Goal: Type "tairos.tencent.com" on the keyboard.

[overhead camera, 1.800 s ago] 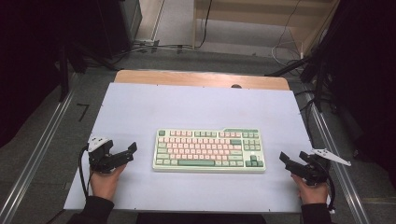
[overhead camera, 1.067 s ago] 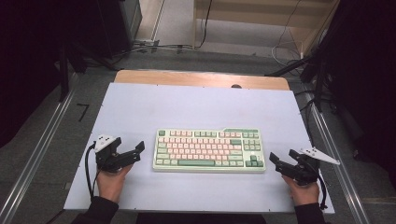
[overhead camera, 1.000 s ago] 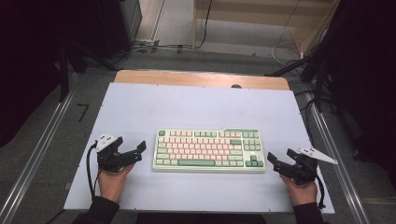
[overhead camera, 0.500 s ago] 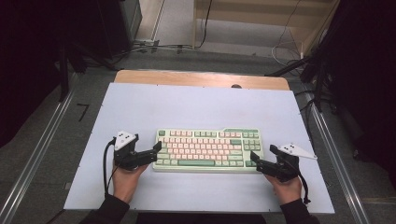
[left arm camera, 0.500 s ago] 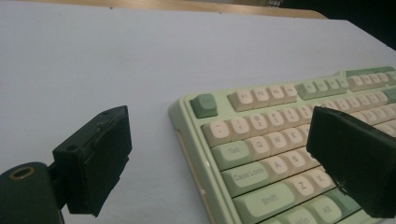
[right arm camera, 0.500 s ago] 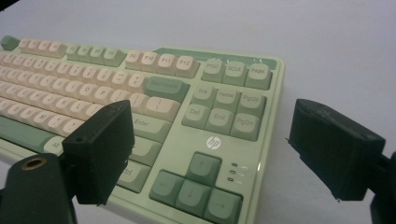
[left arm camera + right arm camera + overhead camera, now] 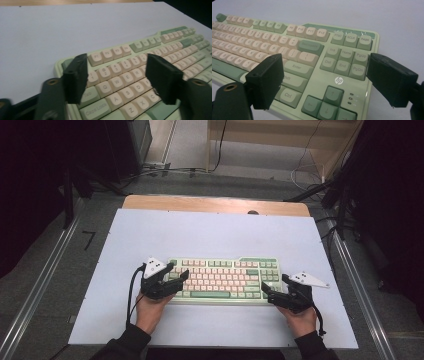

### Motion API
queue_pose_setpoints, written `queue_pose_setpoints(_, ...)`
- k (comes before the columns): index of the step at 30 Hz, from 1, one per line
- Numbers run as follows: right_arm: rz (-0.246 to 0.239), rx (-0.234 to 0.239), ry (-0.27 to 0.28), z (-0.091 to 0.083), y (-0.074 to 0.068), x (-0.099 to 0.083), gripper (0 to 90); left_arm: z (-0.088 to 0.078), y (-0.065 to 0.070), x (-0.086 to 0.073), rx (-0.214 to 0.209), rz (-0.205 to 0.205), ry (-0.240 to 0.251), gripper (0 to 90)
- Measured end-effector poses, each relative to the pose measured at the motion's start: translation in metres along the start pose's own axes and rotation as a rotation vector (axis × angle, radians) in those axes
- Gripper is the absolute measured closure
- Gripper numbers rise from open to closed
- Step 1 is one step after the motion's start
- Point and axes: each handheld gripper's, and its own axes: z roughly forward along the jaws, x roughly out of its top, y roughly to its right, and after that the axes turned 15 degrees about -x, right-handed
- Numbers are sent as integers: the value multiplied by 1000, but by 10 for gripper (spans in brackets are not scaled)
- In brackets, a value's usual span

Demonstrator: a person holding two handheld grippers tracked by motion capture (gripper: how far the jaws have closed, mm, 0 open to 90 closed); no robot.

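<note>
Room: dark surroundings, grey floor with cables at the top of the high view, metal rails down both sides.
Worktop (image 7: 215, 235): pale lavender-white sheet with a strip of bare wood along its far edge, taking up the middle of the frame.
Keyboard (image 7: 225, 280): green case with cream, pink and green keys, lying flat just below the centre of the high view, long side running left to right.
Left tool (image 7: 176, 279): at the left end of the keyboard, lower left of centre in the high view, carried by a hand (image 7: 150, 310) coming up from the bottom edge; a cable loops off to its left.
Left tool state: its jaws have just been closing; they stand partly apart over the keyboard's left end, and in the left gripper view the pads (image 7: 75, 77) hang over the Tab, Q and W keys without visibly pressing on anything.
Right tool (image 7: 272, 292): at the right end of the keyboard, lower right of centre in the high view, with a grey three-cornered plate on top.
Right tool state: jaws spread wide, one to each side of the keyboard's lower right corner; in the right gripper view the arrow keys (image 7: 329, 102) lie between them, and the pads are apart from the case.
</note>
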Motion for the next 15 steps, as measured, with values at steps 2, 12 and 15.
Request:
queue_pose_setpoints(2, 1, 0, -1, 0, 0, 0, 123, 3, 1, 1, -42, 6, -4, 569)
queue_pose_setpoints(12, -3, -1, -9, 1, 0, -2, 123, 33, 8, 9, -143, 27, -90, 900)
queue_pose_setpoints(15, -4, 0, -13, 2, -1, -2, 124, 42, 10, 10, -159, 31, -118, 900)
